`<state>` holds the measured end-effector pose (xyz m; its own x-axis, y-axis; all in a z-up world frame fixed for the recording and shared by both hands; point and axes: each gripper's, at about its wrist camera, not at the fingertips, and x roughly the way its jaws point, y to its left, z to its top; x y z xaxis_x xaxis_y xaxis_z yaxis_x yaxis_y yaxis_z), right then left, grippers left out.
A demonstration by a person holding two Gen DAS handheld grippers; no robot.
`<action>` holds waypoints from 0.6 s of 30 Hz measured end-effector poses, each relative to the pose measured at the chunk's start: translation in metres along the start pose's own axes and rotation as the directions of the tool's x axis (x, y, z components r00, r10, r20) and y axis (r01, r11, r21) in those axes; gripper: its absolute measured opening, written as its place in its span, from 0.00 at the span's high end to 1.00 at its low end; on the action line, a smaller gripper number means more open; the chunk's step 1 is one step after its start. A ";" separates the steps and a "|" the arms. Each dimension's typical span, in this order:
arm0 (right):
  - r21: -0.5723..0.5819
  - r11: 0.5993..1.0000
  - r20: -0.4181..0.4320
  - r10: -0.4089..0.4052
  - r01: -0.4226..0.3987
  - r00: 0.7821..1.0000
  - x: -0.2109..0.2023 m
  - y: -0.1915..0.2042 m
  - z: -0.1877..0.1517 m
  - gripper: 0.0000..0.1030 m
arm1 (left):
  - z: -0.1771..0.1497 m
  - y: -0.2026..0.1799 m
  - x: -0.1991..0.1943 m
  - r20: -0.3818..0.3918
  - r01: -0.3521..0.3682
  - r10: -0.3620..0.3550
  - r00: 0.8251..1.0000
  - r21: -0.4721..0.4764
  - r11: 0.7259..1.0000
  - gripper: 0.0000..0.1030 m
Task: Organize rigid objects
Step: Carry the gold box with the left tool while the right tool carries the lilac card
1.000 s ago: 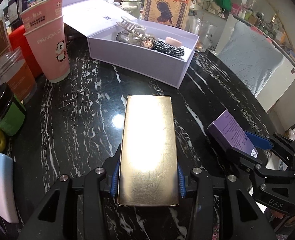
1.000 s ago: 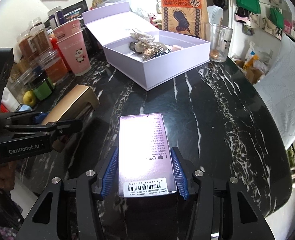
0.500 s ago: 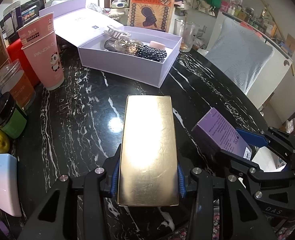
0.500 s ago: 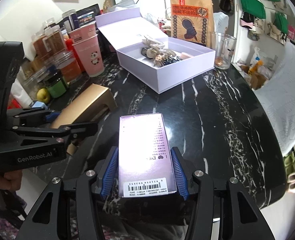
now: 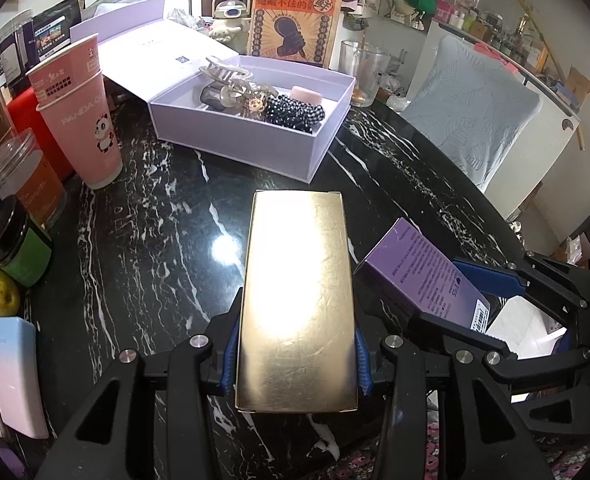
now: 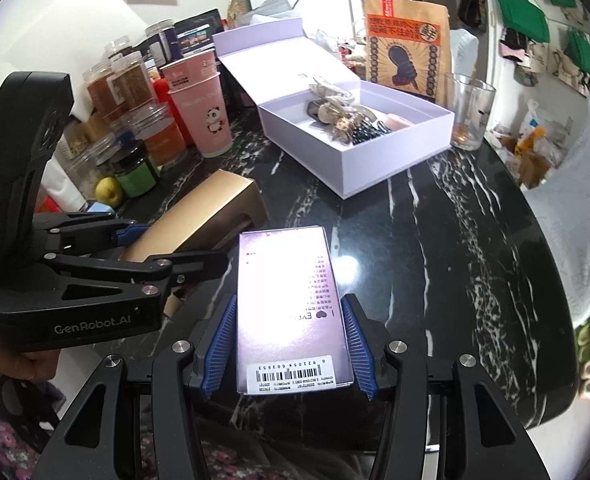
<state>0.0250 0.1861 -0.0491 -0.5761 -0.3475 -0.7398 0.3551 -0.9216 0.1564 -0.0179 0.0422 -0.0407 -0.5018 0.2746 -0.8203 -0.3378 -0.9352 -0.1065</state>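
My left gripper is shut on a long gold box and holds it above the black marble table. My right gripper is shut on a purple box with a barcode label. In the left wrist view the purple box and right gripper are at the right. In the right wrist view the gold box and left gripper are at the left. An open lilac box with hair clips and scrunchies stands at the back; it also shows in the right wrist view.
Pink panda cups, jars, a lemon and a pastel case line the left edge. A snack bag and a glass stand behind the lilac box. A chair is at the right.
Both grippers with their boxes have pulled back and risen from the table. The lilac box looks farther away. Both grips are unchanged.
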 end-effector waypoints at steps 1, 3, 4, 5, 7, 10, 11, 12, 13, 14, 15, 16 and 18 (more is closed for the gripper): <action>-0.005 1.000 0.001 0.001 0.000 1.000 0.000 0.000 0.002 0.50 | 0.002 0.000 0.000 0.003 0.000 0.000 1.000 0.001 1.000 0.57; -0.017 1.000 0.006 0.000 0.000 1.000 -0.001 0.001 0.006 0.50 | 0.007 0.000 -0.001 0.010 0.000 0.000 1.000 0.003 1.000 0.57; -0.023 1.000 0.010 -0.001 0.001 1.000 -0.001 0.001 0.009 0.50 | 0.010 0.001 -0.002 0.015 0.000 0.000 1.000 0.005 1.000 0.57; -0.029 1.000 0.015 -0.003 0.004 1.000 -0.002 0.001 0.012 0.50 | 0.013 0.001 -0.003 0.020 -0.001 0.001 1.000 0.007 1.000 0.57; -0.039 0.999 0.024 -0.006 0.006 1.000 -0.003 0.000 0.018 0.50 | 0.019 0.001 -0.005 0.030 -0.003 0.003 1.000 0.010 1.000 0.57; -0.048 0.999 0.036 -0.010 0.012 0.999 -0.005 -0.003 0.027 0.50 | 0.029 0.002 -0.008 0.050 -0.005 0.004 0.999 0.017 1.000 0.57; -0.052 0.999 0.041 -0.009 0.011 0.999 -0.005 -0.004 0.031 0.50 | 0.033 0.002 -0.009 0.057 -0.006 0.005 0.998 0.021 1.000 0.57; -0.055 0.998 0.045 -0.009 0.011 0.999 -0.005 -0.005 0.034 0.50 | 0.037 0.002 -0.010 0.065 -0.006 0.005 0.998 0.022 1.000 0.57; -0.058 0.998 0.050 -0.008 0.011 0.999 -0.006 -0.006 0.037 0.50 | 0.041 0.003 -0.010 0.070 -0.008 0.006 0.998 0.024 1.000 0.57; -0.061 0.998 0.055 -0.006 0.009 0.998 -0.006 -0.007 0.041 0.50 | 0.045 0.003 -0.011 0.076 -0.008 0.006 0.997 0.026 1.000 0.57; -0.062 0.998 0.060 -0.004 0.008 0.998 -0.006 -0.008 0.045 0.50 | 0.049 0.003 -0.011 0.083 -0.008 0.006 0.997 0.028 1.000 0.57; -0.064 0.998 0.064 -0.004 0.008 0.998 -0.006 -0.009 0.048 0.50 | 0.053 0.003 -0.011 0.086 -0.008 0.006 0.996 0.030 1.000 0.57; -0.067 0.998 0.073 -0.011 0.016 0.997 -0.006 -0.011 0.056 0.50 | 0.061 0.004 -0.012 0.095 -0.007 0.003 0.995 0.035 0.999 0.58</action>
<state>-0.0164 0.1886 -0.0096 -0.6323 -0.3495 -0.6915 0.3943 -0.9134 0.1011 -0.0617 0.0488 0.0026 -0.5765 0.2917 -0.7633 -0.3624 -0.9285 -0.0812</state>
